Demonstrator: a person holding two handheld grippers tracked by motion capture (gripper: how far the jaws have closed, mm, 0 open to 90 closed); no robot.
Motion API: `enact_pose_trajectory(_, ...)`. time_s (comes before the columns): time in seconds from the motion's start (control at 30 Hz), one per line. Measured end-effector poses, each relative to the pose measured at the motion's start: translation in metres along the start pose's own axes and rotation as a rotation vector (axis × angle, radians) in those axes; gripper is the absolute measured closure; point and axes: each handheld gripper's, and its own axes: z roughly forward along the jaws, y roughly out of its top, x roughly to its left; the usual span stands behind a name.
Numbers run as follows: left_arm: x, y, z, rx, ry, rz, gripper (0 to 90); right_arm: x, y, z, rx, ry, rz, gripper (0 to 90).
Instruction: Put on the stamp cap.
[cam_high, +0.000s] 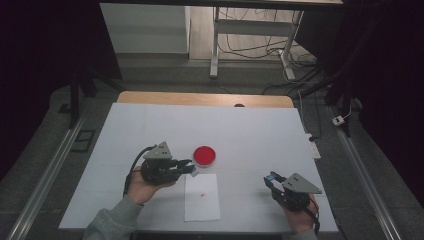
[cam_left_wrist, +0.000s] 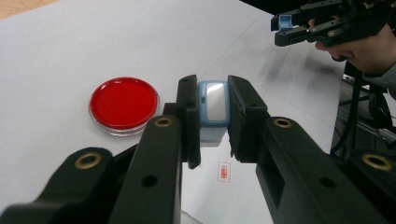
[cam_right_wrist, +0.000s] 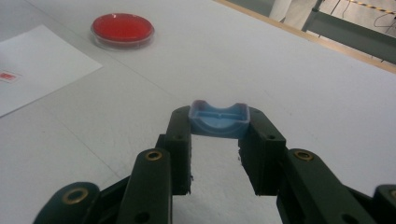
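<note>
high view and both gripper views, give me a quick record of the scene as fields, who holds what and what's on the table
left gripper: shut on a pale blue stamp body, over the paper
right gripper: shut on a blue cap, above the table
red dish: flat on the table, beyond the paper, apart from both grippers
paper: white sheet with a small red mark
table: white top

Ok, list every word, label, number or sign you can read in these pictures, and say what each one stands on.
No text can be read.
Small red mark on the white sheet of paper: framed like a stamp or label, too small and blurred to read.
Light blue stamp body in the left gripper: no lettering visible.
Blue cap in the right gripper: plain.
Red dish: plain.
</note>
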Motion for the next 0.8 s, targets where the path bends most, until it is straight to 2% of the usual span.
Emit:
enact_pose_trajectory(0.43, 0.001, 0.000, 0.003, 0.010, -0.003, 0.001, 75.8, 0.007, 0.003, 0.003, -0.010, 0.023, 0.005, 65.1)
enact_pose_trajectory(0.53, 0.001, 0.000, 0.004, 0.013, -0.003, 0.001, 75.8, 0.009, 0.005, 0.006, -0.026, 0.049, 0.030, 65.1)
enact_pose_trajectory(0.8, 0.000, -0.001, 0.006, 0.018, -0.004, 0.003, 75.8, 0.020, 0.011, 0.014, -0.034, 0.090, 0.030, 65.1)
